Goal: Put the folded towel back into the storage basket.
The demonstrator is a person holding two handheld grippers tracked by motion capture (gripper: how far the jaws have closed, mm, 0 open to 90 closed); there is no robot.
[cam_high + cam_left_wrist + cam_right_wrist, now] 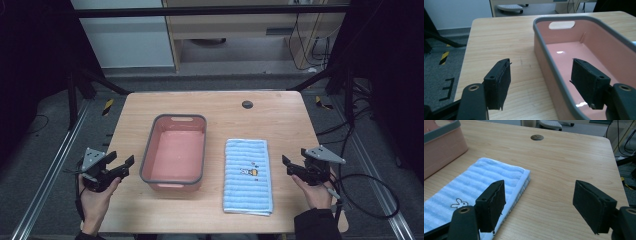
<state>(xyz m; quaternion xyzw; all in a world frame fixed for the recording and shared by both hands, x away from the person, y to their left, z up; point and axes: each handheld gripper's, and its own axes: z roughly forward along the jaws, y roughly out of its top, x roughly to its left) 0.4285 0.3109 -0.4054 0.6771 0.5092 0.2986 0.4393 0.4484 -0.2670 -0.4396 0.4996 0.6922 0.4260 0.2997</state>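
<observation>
- A light wooden bench [215, 107] seen from above, with a person's two hands coming in from the near edge, each holding a two-jaw claw.
- A pink plastic tub [174, 153] with a grey rim sits left of centre on the bench. It looks empty.
- Just to the right of the tub, apart from it, lies a folded blue striped towel [248, 176], flat, with a small embroidered figure on top.
- The left claw [121, 165] hovers at the bench's left edge, near the tub's near left corner. Its jaws are spread wide with nothing between them; in the left gripper view the tub's left wall runs between the jaws farther off, untouched.
- The right claw [288, 166] hovers at the right edge, just beside the towel's right side. Its jaws are also released and empty; in the right gripper view the left jaw is above the towel's edge.
- Judging from this, the work has barely begun: the towel is ungrasped and lies outside the tub. Gripping the towel and any moving of it remain to be done.
</observation>
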